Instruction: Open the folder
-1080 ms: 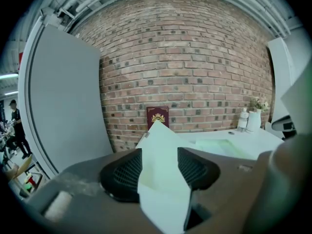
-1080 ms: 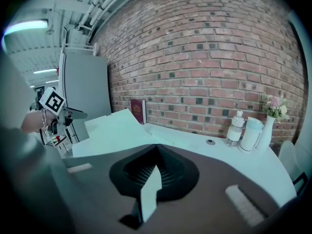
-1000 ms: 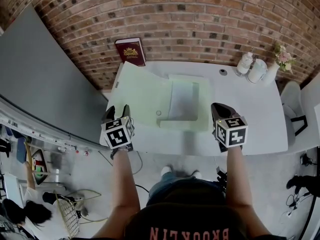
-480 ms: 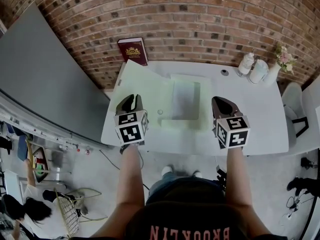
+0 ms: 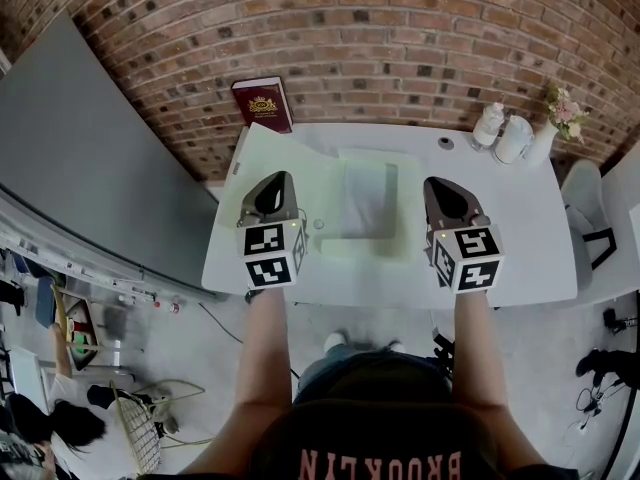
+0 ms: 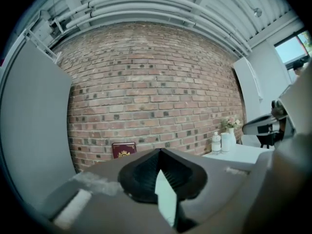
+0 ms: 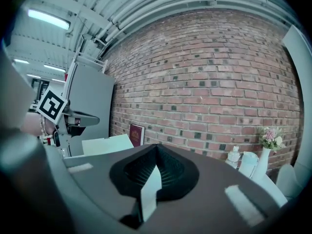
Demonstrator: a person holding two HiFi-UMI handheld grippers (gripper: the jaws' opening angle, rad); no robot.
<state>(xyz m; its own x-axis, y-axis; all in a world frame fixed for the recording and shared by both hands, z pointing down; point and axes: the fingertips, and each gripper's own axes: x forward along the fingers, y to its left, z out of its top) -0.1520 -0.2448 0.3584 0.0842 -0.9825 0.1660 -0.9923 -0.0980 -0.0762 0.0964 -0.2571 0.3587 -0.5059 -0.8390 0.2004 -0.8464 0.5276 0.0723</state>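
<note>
Inside open folder (image 5: 292,164), pale paper (image 5: 365,200)

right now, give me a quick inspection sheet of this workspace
surface: white table, folder near its middle
job's things: green folder lying open, papers inside
clutter: maroon book against the wall; bottle, jug, flower vase at far right corner
grippers: left gripper just closed, empty; right gripper shut, empty
cables: loose cable on floor, left of table
surroundings: brick wall, grey panel left, chair right
</note>
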